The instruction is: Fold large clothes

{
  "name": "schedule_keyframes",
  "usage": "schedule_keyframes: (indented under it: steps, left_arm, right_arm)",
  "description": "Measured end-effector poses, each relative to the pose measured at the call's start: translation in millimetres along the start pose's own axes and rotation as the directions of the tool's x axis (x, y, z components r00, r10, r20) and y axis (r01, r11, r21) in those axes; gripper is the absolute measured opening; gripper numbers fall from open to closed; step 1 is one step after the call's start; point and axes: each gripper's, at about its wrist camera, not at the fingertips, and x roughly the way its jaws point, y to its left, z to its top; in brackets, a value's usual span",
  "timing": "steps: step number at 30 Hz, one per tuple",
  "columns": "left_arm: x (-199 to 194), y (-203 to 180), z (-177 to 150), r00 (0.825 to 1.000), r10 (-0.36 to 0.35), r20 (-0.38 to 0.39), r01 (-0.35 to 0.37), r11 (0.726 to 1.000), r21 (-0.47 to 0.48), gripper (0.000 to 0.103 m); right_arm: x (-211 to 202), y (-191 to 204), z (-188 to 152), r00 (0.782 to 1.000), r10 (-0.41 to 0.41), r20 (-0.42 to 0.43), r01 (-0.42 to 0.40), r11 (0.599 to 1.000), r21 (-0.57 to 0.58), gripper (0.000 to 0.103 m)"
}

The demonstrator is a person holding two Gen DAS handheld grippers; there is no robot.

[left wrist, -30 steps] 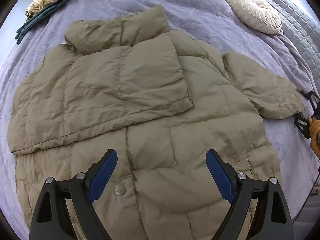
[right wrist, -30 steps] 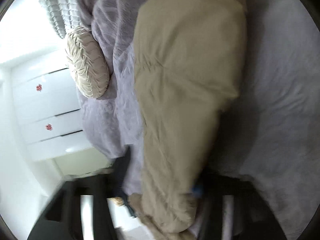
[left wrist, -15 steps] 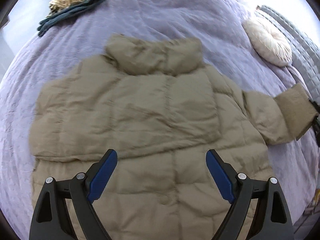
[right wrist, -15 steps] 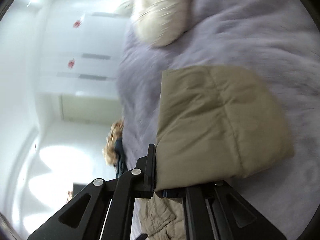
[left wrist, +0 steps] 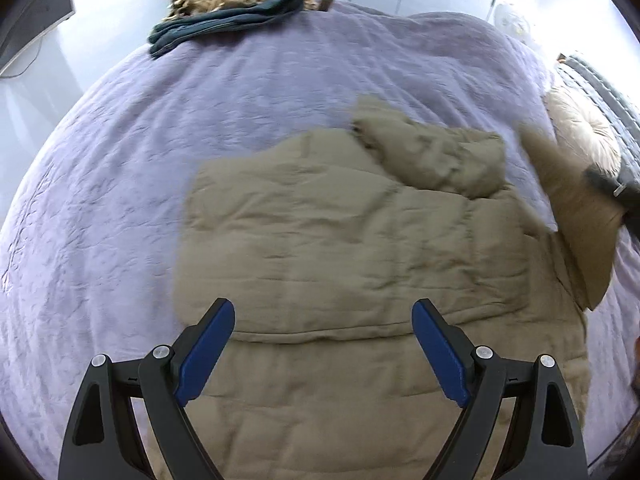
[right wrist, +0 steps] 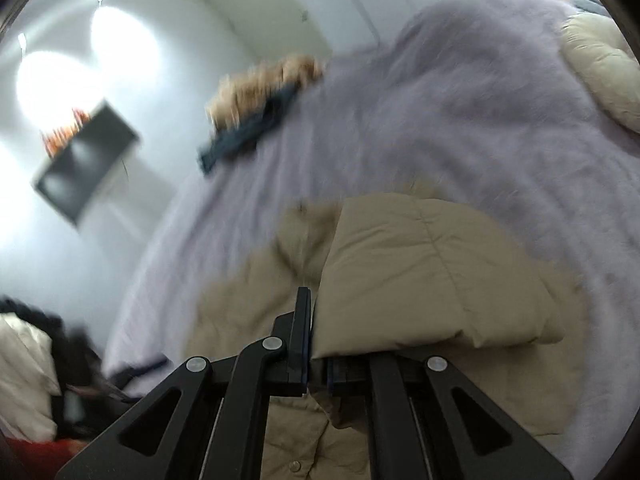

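- One bed (left wrist: 280, 92) with a lilac cover filled most of both views.
- On it lay the tan puffer jacket (left wrist: 340, 240), front up; one sleeve was folded across the chest, the collar (left wrist: 432, 156) rumpled at the far end.
- The other sleeve (right wrist: 432, 272) was lifted off the bed at the right of the jacket, blurred in the left view.
- A round cream cushion (left wrist: 580, 132) sat near the headboard (left wrist: 612, 108), right of the jacket.
- A heap of clothes (left wrist: 236, 12), tan over dark teal, lay at the bed's far edge, well apart from the jacket.
- The left gripper (left wrist: 324, 344) hung over the jacket's lower half, jaws spread wide, nothing between them.
- The right gripper (right wrist: 318, 340) had its jaws clenched on the cuff edge of the raised sleeve.
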Motion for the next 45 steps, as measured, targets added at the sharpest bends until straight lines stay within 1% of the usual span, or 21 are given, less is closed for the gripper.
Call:
schedule_keyframes:
  steps: [4, 9, 11, 12, 13, 15, 18, 23, 24, 25, 27, 30, 31, 33, 35, 37, 38, 40, 41, 42, 45]
  left_arm:
    - [2, 21, -4, 1.000, -0.004, 0.004, 0.004, 0.999, -0.042, 0.091]
    - [9, 33, -11, 1.000, -0.018, -0.003, 0.018, 0.999, -0.049, 0.091]
    - [11, 35, -13, 1.000, -0.026, -0.009, 0.025, 0.998, -0.056, 0.091]
    - [13, 35, -12, 0.999, -0.030, -0.012, 0.030, 0.998, -0.059, 0.091]
    - [13, 35, -13, 0.999, -0.035, -0.013, 0.034, 0.998, -0.060, 0.091]
    - [16, 32, -10, 0.999, -0.047, -0.013, 0.046, 0.997, -0.058, 0.091]
    - [21, 26, -4, 0.998, -0.064, -0.013, 0.063, 0.996, -0.061, 0.091]
    - [33, 17, 13, 0.989, -0.147, -0.010, 0.145, 0.984, -0.106, 0.091]
    - [35, 15, 17, 0.986, -0.166, -0.004, 0.164, 0.980, -0.114, 0.091]
    - [37, 14, 19, 0.984, -0.177, -0.001, 0.175, 0.977, -0.118, 0.091]
    - [40, 16, 23, 0.980, -0.199, 0.001, 0.197, 0.972, -0.128, 0.091]
    - [42, 25, 29, 0.968, -0.251, 0.008, 0.249, 0.955, -0.161, 0.091]
    - [41, 32, 31, 0.960, -0.279, 0.018, 0.277, 0.944, -0.179, 0.091]
    - [39, 43, 34, 0.949, -0.313, 0.034, 0.313, 0.927, -0.205, 0.091]
    - [39, 53, 37, 0.940, -0.340, 0.040, 0.340, 0.911, -0.233, 0.091]
    - [40, 58, 36, 0.936, -0.351, 0.037, 0.349, 0.905, -0.244, 0.091]
    - [40, 58, 35, 0.935, -0.354, 0.032, 0.351, 0.905, -0.240, 0.091]
    - [41, 56, 34, 0.933, -0.359, 0.020, 0.354, 0.909, -0.220, 0.091]
    - [41, 53, 33, 0.929, -0.369, 0.013, 0.363, 0.907, -0.211, 0.091]
    - [43, 51, 32, 0.923, -0.385, 0.007, 0.378, 0.902, -0.206, 0.091]
    - [50, 40, 31, 0.915, -0.402, -0.020, 0.391, 0.899, -0.200, 0.091]
  right_arm:
    - [64, -7, -22, 0.990, -0.055, -0.132, 0.060, 0.998, 0.034, 0.007]
    - [92, -27, -45, 0.975, -0.094, -0.201, 0.122, 0.984, 0.132, 0.008]
    - [92, -30, -50, 0.971, -0.097, -0.217, 0.133, 0.978, 0.159, 0.015]
    - [90, -29, -52, 0.972, -0.095, -0.216, 0.133, 0.976, 0.172, 0.031]
    - [88, -28, -52, 0.973, -0.088, -0.212, 0.128, 0.975, 0.184, 0.055]
    - [84, -26, -49, 0.979, -0.072, -0.190, 0.112, 0.972, 0.208, 0.071]
    - [61, -28, -47, 0.987, -0.065, -0.147, 0.103, 0.959, 0.263, 0.071]
    - [26, -65, -51, 0.991, -0.129, -0.045, 0.136, 0.885, 0.445, 0.070]
    - [22, -74, -50, 0.990, -0.139, -0.029, 0.136, 0.867, 0.479, 0.065]
    - [20, -86, -49, 0.992, -0.127, -0.001, 0.107, 0.839, 0.534, 0.039]
    - [21, -96, -43, 0.996, -0.092, 0.021, 0.063, 0.818, 0.571, 0.011]
    - [30, -73, -22, 0.996, -0.083, 0.037, 0.056, 0.883, 0.465, 0.011]
    - [36, -52, -14, 0.997, -0.067, 0.034, 0.049, 0.924, 0.380, 0.011]
    - [45, -21, -11, 0.999, -0.048, 0.007, 0.044, 0.966, 0.254, 0.011]
    - [59, 18, -17, 0.996, -0.071, -0.053, 0.075, 0.994, 0.083, 0.011]
    - [76, 48, -33, 0.984, -0.142, -0.107, 0.136, 0.989, -0.064, 0.012]
    - [82, 57, -40, 0.977, -0.172, -0.127, 0.158, 0.981, -0.116, 0.016]
    - [91, 67, -54, 0.967, -0.198, -0.160, 0.170, 0.970, -0.175, 0.055]
    - [94, 70, -61, 0.962, -0.203, -0.182, 0.168, 0.967, -0.191, 0.065]
    - [93, 70, -66, 0.961, -0.201, -0.189, 0.164, 0.967, -0.196, 0.070]
    - [77, 62, -76, 0.958, -0.210, -0.195, 0.175, 0.967, -0.183, 0.070]
